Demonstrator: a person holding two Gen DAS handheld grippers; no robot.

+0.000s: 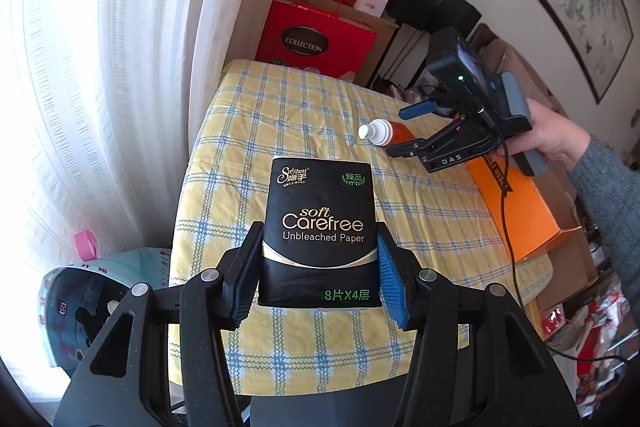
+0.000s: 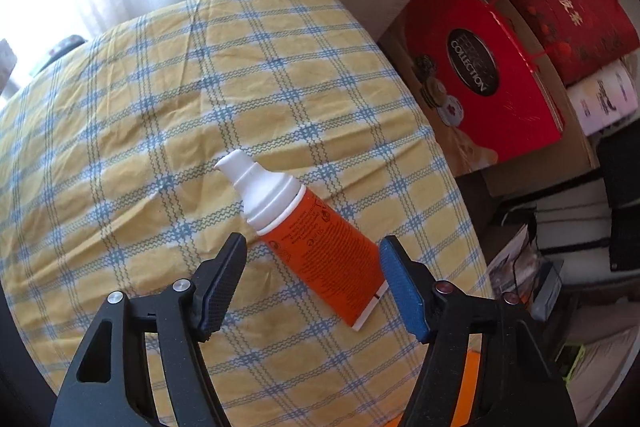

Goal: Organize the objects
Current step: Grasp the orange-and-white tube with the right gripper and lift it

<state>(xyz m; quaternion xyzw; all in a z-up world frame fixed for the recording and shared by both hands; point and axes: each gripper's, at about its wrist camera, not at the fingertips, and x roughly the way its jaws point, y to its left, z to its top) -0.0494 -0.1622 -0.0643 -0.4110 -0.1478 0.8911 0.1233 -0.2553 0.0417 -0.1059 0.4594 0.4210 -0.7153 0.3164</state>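
Table under a yellow cloth with blue check lines (image 2: 168, 115), beside a white curtain. Flat orange cardboard box (image 1: 516, 211) at its right edge, probably where things are being gathered. Left gripper (image 1: 318, 275) clamps the black plastic-wrapped tissue pack (image 1: 320, 227) by its lower half, held above the cloth (likely awaiting placement). Right gripper (image 2: 312, 279) points steeply down, jaws parted and straddling the orange tube with white pump cap (image 2: 308, 235) lying on the cloth; pads not touching it.

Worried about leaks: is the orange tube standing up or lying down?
Lying down. The orange tube rests flat on the checked tablecloth, white pump cap pointing toward the window, between the open right tongs.
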